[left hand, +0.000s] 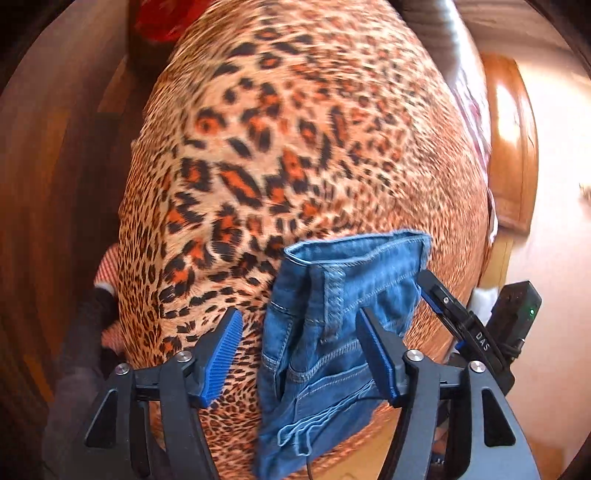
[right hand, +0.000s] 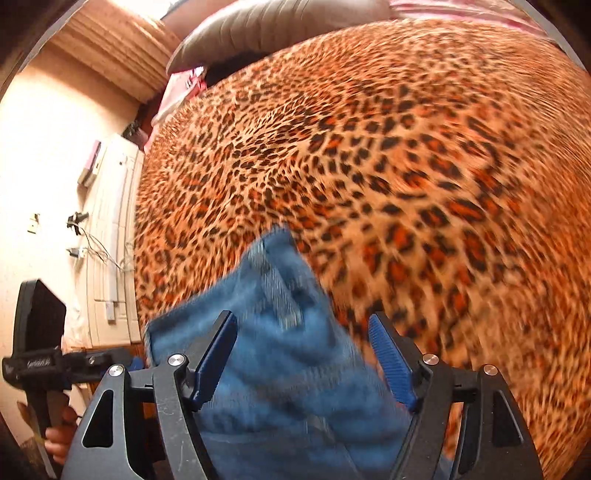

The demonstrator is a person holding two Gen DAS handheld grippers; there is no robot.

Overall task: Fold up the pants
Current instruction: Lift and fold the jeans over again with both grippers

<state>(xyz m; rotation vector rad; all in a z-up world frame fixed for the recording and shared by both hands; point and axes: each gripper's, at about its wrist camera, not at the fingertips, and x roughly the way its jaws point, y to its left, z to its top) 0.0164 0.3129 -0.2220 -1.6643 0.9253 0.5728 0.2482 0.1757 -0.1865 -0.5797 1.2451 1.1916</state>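
we judge the soft, heavy blue denim pants [left hand: 325, 332] best pinched at the six-o'clock stitched edge, with left gripper [left hand: 299, 354] and right gripper [right hand: 303, 358] both apart.

One pair of jeans [left hand: 325, 332] lies on one leopard-print cover [left hand: 295, 147]. Two grippers show: the left [left hand: 301, 354] and the right [right hand: 303, 360], each with two blue-padded fingers. One grey pillow [right hand: 266, 26] sits at the cover's far edge. One hand [right hand: 59, 439] shows, at the right view's lower left.
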